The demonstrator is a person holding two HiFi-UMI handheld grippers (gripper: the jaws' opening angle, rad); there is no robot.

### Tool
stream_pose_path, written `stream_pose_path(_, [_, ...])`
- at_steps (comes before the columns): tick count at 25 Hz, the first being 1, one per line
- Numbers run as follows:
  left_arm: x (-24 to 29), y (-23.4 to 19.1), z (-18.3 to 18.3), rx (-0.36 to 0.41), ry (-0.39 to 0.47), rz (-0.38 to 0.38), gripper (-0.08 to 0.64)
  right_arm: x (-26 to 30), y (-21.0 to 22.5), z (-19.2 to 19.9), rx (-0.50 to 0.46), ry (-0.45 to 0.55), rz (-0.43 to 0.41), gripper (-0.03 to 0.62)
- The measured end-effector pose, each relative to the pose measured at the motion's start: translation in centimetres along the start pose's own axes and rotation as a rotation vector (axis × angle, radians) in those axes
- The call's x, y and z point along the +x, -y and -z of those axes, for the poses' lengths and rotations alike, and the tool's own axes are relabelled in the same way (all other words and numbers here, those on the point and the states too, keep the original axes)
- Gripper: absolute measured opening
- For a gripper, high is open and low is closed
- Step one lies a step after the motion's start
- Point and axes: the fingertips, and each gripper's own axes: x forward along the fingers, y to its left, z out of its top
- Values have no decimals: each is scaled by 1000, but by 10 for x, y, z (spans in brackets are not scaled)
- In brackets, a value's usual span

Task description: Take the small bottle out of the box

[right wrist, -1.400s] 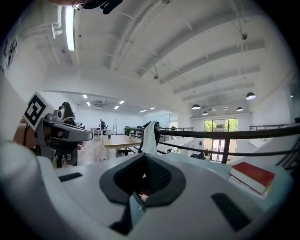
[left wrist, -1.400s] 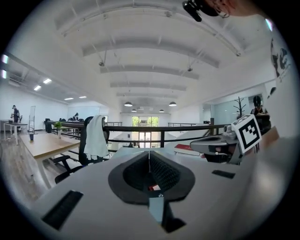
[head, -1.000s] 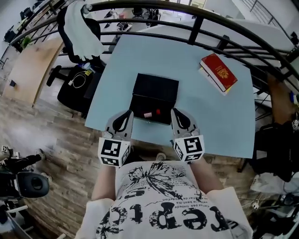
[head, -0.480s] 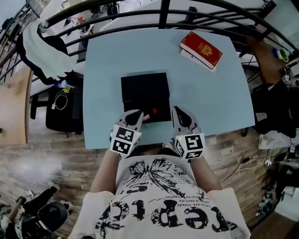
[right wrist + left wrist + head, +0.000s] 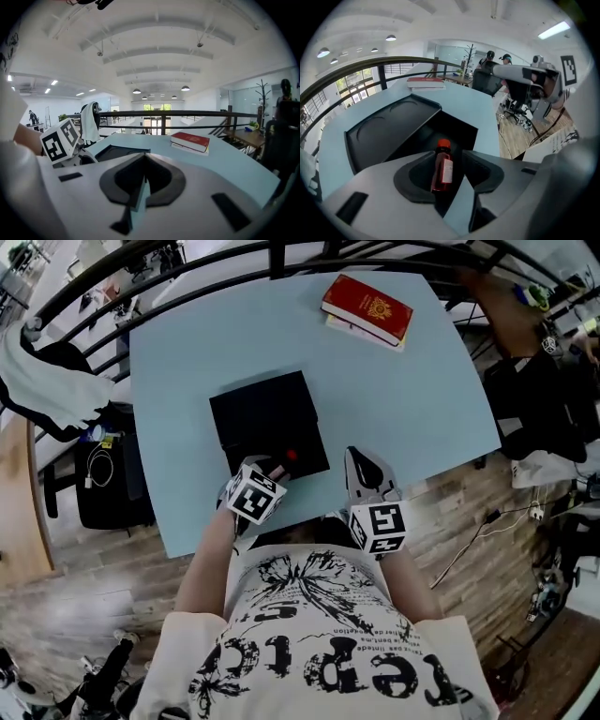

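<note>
Moved since earlier: left gripper point(image 5: 274, 469) has gone from the near edge of the box point(image 5: 262, 409) in over its open compartment; right gripper point(image 5: 364, 472) has kept its place beside the box.
Left jaws: opening, now wide apart, nothing gripped; pads do not appear to press on anything.
Small bottle point(image 5: 442, 165): dark red, orange-red cap, pale label; lies in the box directly between the left jaws, closer to the left-hand pad, cap pointing away from the jaws and base nearest their root.
Box: black, lid folded open and lying flat beyond the left jaws; compartment wall just ahead of the jaw tips.
Right jaws: closed together, empty; they point out over the worktop point(image 5: 403, 399), with the box off to their left.
Red book point(image 5: 190, 140): well ahead of the right jaws, slightly right, on the worktop; not part of the task.
Step in hand (judged): settling the left jaws around the bottle before the grip.
Doing it well (judged): centre the bottle's body between both pads; close across the labelled middle, not the cap; keep the tips clear of the compartment wall; lift straight out.
Risk (judged): an off-centre close could roll the round body away.
</note>
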Motion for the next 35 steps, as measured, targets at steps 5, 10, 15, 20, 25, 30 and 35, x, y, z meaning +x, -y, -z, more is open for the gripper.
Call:
stream_pose_path(5, [22,-10,10,-41,-80,1,250,-3,16,0,3,-6,41,11])
stream_pose_path(10, [39,-19,19,-63,-153,-5,252,-3,21,7,-4,-21,45,11])
stream_pose_path(15, [52,-22,23,-120,-169,25,250,-2,31,8,-10,-30,46,11])
stream_pose_path(20, [57,-29,21,-94,-164,-35,235,0,40,12,-4,-37,47,11])
stream_pose_path(25, [61,-28,26,-134,-140,-34,233,2,41,11,-7,-41,31,11])
stream_pose_path(30, [58,-26,22,-137,-136,-32,230,1,40,6,-20,-40,11,11])
stream_pose_path(35, [42,-22,14,-87,-101,-70,230,2,35,3,-30,-28,-13,11])
